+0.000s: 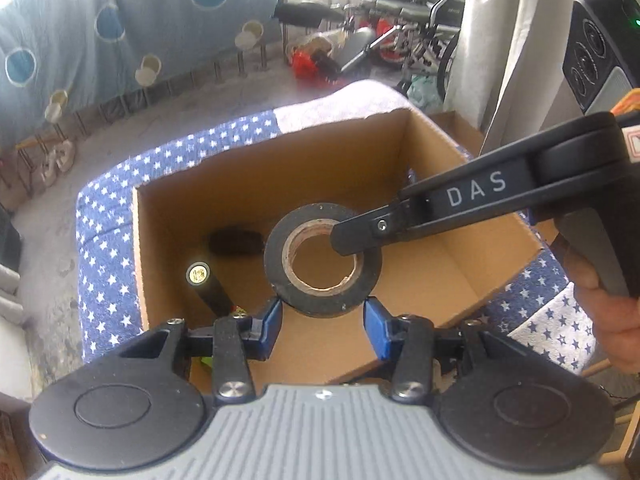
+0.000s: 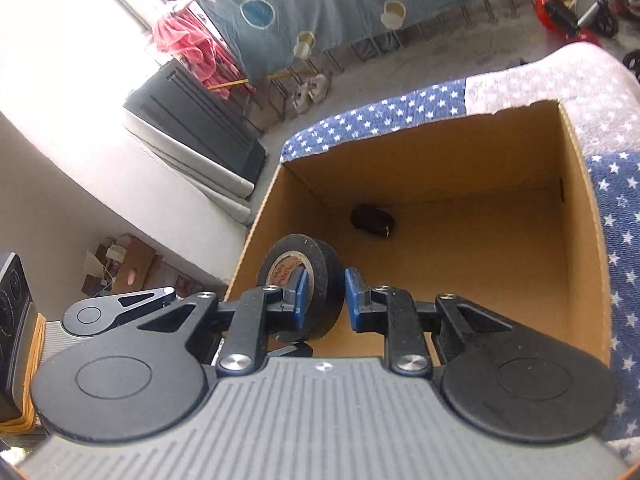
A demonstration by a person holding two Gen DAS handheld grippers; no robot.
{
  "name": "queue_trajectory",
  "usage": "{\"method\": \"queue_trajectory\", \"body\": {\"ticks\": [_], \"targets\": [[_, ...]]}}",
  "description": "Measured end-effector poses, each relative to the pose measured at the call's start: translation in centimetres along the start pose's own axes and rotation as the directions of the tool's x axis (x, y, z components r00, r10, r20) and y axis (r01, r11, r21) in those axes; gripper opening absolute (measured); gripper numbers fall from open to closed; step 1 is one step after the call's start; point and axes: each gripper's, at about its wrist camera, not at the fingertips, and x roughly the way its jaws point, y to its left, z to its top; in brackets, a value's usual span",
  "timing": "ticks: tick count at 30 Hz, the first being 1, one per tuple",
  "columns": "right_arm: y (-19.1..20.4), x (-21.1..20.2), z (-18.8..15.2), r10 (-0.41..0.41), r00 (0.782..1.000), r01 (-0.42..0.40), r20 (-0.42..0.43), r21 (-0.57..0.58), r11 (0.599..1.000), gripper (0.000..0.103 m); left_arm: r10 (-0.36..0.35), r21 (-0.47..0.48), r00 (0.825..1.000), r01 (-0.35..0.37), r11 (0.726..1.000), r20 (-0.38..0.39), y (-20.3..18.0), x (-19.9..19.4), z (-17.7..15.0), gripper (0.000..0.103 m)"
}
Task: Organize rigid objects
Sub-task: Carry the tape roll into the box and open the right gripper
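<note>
A black roll of tape [image 1: 322, 258] hangs over the open cardboard box [image 1: 404, 140]. My right gripper [image 2: 323, 298] is shut on the tape roll [image 2: 316, 276], one finger through its core and one outside; its fingertip [image 1: 348, 236] reaches into the core in the left wrist view. My left gripper [image 1: 323, 320] is open just below the roll, its blue pads on either side and not touching. In the box lie a small black object [image 1: 236, 242] and a black cylinder with a shiny end [image 1: 199, 273]. The black object also shows in the right wrist view [image 2: 372, 220].
The box [image 2: 580, 216] stands on a blue star-patterned cloth [image 1: 108, 248] over a raised surface. A blue quilt [image 1: 120, 32] hangs behind. A wheelchair [image 1: 420, 20] and clutter stand at the back. A curtain [image 1: 500, 40] hangs on the right.
</note>
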Motion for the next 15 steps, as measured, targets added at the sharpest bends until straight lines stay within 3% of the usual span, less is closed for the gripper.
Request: {"method": "queue_trajectory", "body": {"ticks": [7,15], "targets": [[-4.3,8.2,3.3,0.003,0.982,0.016,-0.19,0.1,0.995,0.019,0.025,-0.022,0.984,-0.029,0.999,-0.179,2.6,6.8,1.6,0.046],[-6.9,14.3,3.7,-0.001,0.959,0.047,-0.283,0.157,0.987,0.019,0.085,0.041,0.971,-0.078,0.996,-0.222,2.4,9.5,2.2,0.044]]}}
